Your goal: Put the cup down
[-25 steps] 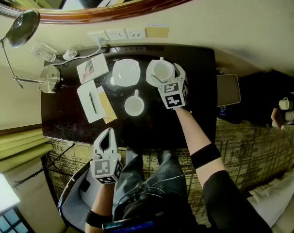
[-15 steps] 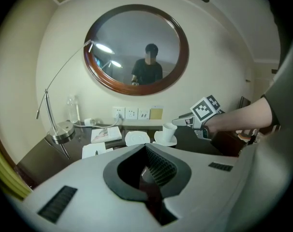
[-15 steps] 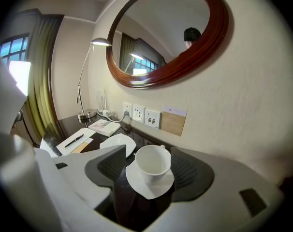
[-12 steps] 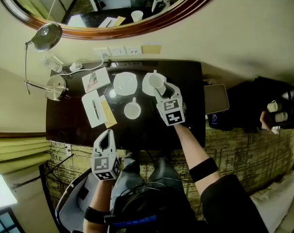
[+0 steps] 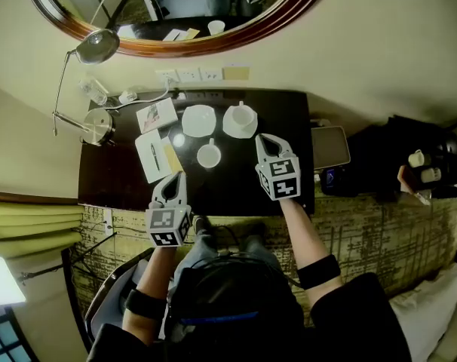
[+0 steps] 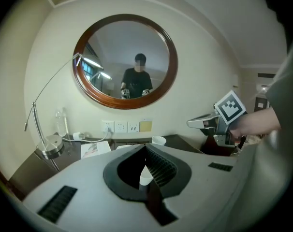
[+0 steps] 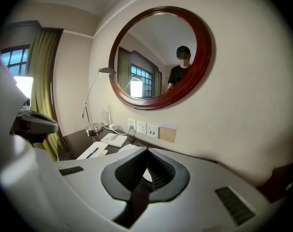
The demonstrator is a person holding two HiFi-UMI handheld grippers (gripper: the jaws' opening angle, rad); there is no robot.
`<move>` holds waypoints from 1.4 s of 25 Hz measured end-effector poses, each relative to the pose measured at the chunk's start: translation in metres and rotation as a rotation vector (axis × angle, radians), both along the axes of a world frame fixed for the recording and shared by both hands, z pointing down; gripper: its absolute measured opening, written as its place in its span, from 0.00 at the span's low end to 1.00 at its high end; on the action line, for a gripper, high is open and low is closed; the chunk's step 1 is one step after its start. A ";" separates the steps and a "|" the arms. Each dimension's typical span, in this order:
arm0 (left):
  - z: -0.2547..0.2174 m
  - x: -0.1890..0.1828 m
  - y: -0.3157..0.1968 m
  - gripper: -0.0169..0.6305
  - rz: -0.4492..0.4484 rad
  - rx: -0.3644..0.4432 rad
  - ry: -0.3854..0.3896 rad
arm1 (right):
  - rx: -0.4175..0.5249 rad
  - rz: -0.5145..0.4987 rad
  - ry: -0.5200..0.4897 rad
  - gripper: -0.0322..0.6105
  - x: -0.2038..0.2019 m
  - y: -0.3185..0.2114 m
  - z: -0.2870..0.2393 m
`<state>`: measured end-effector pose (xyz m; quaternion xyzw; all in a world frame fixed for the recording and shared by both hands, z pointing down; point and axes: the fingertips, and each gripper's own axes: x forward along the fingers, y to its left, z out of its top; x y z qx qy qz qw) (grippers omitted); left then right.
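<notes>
Cup (image 5: 242,115), white and upright, stands on a white saucer (image 5: 230,128) at the far edge of the dark surface (image 5: 123,183), close to the wall, with neither hand-held gripper touching it. At its 9 o'clock lies a second, empty saucer (image 5: 198,119), just beside the first. At its 7 o'clock a second white cup (image 5: 209,155) stands directly on the surface. The right hand-held gripper (image 5: 263,139) hangs at the cup's 5 o'clock, near it but clear of it. Its jaws have just been closing and now meet with nothing between them, as the right gripper view shows (image 7: 147,151). The left hand-held gripper (image 5: 173,179) is at the cup's 7 o'clock, beyond the second cup and over the near edge of the surface. Its jaws are pressed together and empty too (image 6: 145,148). Farther out, toward the cup's 9 o'clock, lie a booklet (image 5: 156,115) and a notepad with a pen (image 5: 149,157). Beyond them is the round base of a desk lamp (image 5: 100,125). At 11 o'clock a row of wall sockets (image 5: 189,75) sits on the cream wall, and above them hangs an oval wood-framed mirror (image 5: 285,15).
</notes>
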<state>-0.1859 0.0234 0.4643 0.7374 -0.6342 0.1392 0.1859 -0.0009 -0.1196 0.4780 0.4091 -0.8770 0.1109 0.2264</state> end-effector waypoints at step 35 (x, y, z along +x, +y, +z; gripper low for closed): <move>-0.001 0.039 -0.005 0.03 0.135 -0.031 -0.010 | -0.077 0.031 -0.100 0.05 0.056 0.108 -0.002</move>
